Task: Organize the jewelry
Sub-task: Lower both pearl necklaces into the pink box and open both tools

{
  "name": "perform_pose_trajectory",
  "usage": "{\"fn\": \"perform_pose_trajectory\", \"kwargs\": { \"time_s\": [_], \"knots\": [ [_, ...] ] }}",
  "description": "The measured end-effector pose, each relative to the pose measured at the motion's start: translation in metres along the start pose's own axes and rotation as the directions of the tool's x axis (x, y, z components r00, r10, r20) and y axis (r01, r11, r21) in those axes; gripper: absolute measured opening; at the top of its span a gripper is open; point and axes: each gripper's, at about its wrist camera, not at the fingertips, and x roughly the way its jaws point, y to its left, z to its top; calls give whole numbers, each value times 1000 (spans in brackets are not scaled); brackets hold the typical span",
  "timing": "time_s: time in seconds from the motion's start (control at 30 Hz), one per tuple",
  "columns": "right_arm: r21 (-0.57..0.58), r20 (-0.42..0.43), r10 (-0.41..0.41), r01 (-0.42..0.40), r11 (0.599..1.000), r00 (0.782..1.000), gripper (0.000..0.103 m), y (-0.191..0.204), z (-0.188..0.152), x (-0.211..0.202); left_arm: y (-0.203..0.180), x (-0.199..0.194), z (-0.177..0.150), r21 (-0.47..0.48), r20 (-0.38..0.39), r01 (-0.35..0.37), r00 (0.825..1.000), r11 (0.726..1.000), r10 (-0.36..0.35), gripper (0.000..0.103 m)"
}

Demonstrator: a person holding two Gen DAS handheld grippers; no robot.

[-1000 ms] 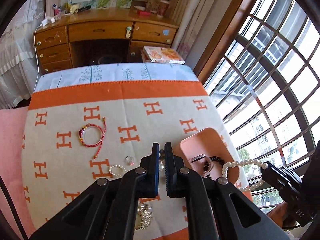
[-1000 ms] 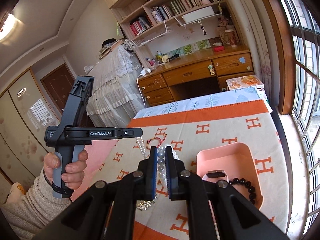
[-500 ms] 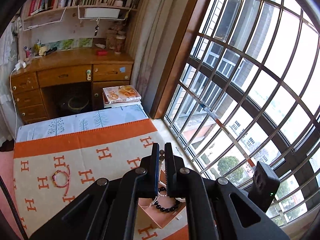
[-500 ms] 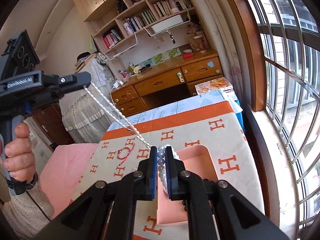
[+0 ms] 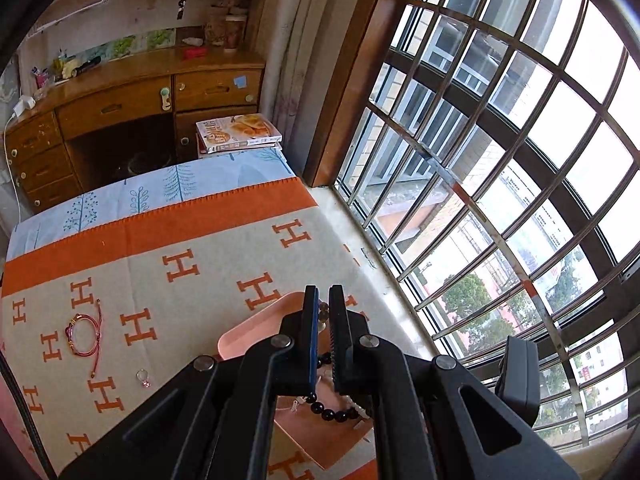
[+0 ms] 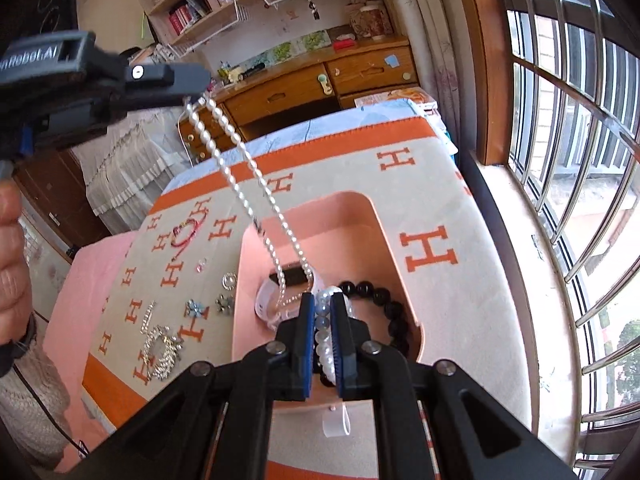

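A long pearl necklace [image 6: 240, 168] stretches taut between both grippers. My left gripper [image 6: 202, 82] hangs high at the upper left, shut on one end of the strand; in its own view the left gripper [image 5: 324, 308] shows a bead in its narrow gap. My right gripper [image 6: 324, 304] is shut on a bunch of pearls just above the pink tray [image 6: 360, 200]. In the tray lie a black bead bracelet [image 6: 380, 296] and a white watch [image 6: 266, 300]. The left wrist view shows the tray [image 5: 260, 324] under the fingers, with the black bracelet [image 5: 332, 414] in it.
On the H-patterned blanket [image 6: 480, 280] lie a red cord bracelet [image 5: 82, 332], a small ring [image 5: 143, 378], flower brooches [image 6: 196, 308] and a rhinestone piece [image 6: 160, 348]. A barred window runs along the right. A wooden desk [image 5: 120, 104] stands behind. A person's hand [image 6: 12, 260] holds the left tool.
My left gripper has swung right, from over the blanket to above the tray, pulling the pearl strand taut. My right gripper has sunk toward the tray, still gripping pearls.
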Motion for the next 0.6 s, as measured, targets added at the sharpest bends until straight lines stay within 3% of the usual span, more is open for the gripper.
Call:
{"fn": "perform_pose_trajectory", "kwargs": {
  "time_s": [0.17,0.27,0.43,0.5,0.6],
  "knots": [
    [72,-49,42,-39,997,998,10,-13,-11,12,10,14,-5,-14,-8,-15,1000,1000,15,3],
    [81,-35,31,-28,996,999,18,-15,-11,8,15,24,-13,-5,-29,-55,998,998,55,10],
    [98,0,31,-30,995,1000,23,-12,-9,1,28,34,-35,11,-49,-147,988,989,147,33],
    [96,6,32,-33,995,999,23,-10,-8,0,35,29,-45,10,-33,-190,981,982,190,66],
    [80,-7,34,-33,996,999,23,-3,-7,2,50,16,-58,-5,0,-265,964,964,265,72]
  ]
}}
